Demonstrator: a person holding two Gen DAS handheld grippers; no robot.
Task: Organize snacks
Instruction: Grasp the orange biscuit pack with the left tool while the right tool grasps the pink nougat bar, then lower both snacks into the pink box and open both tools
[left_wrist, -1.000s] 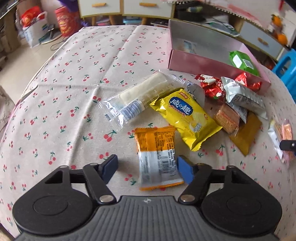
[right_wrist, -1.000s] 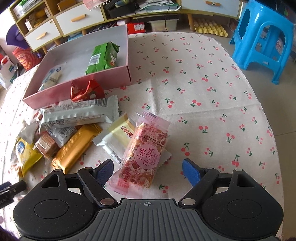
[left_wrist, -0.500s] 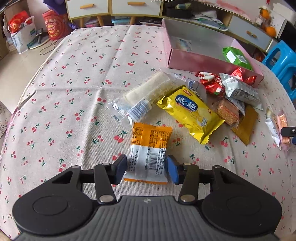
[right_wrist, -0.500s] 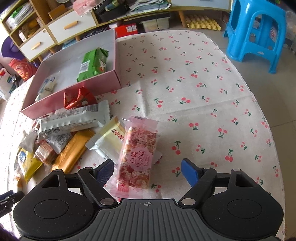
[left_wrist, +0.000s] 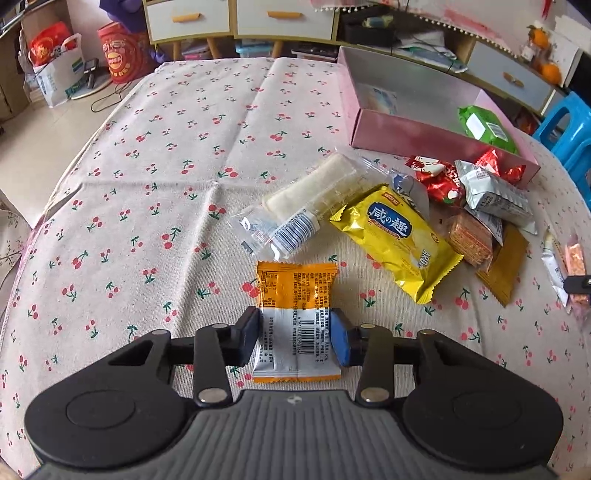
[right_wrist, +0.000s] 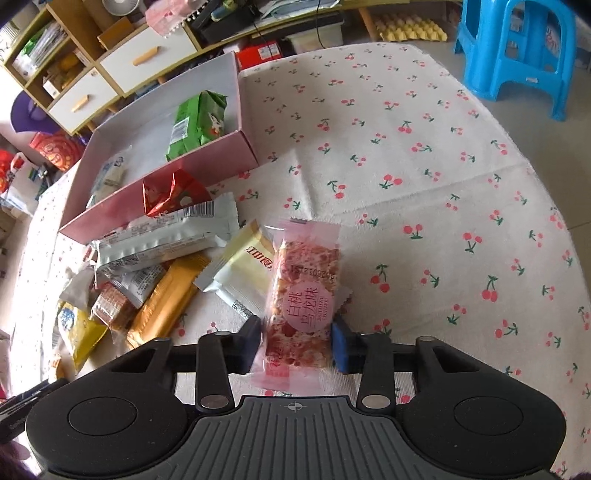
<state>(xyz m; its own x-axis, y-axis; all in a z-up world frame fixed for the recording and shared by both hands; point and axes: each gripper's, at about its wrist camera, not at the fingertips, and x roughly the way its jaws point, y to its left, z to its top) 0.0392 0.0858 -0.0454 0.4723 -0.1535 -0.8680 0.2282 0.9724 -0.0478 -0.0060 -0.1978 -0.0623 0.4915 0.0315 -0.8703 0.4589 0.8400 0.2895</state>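
Observation:
On the cherry-print cloth an orange and white snack packet (left_wrist: 295, 291) lies flat. My left gripper (left_wrist: 295, 338) is closing on its near white half, and both pads touch the packet's sides. A pink snack bar (right_wrist: 306, 288) in clear wrap lies partly on a cream packet (right_wrist: 243, 269). My right gripper (right_wrist: 297, 347) is closing on the bar's near end, pads against its sides. The pink box (right_wrist: 110, 206) stands open at the back with a green packet (right_wrist: 195, 125) and a small white packet inside.
A pile of snacks lies between the grippers: yellow packet (left_wrist: 395, 240), clear-wrapped white bar (left_wrist: 306, 199), silver packet (right_wrist: 166, 236), red packet (right_wrist: 170, 192), gold bar (right_wrist: 162, 299). A blue stool (right_wrist: 524, 48) stands beyond the table's right edge. Drawers line the back.
The left jaws narrowed from wide apart to touching the orange packet. The right jaws closed in from wide open onto the pink bar, which now points straighter away.

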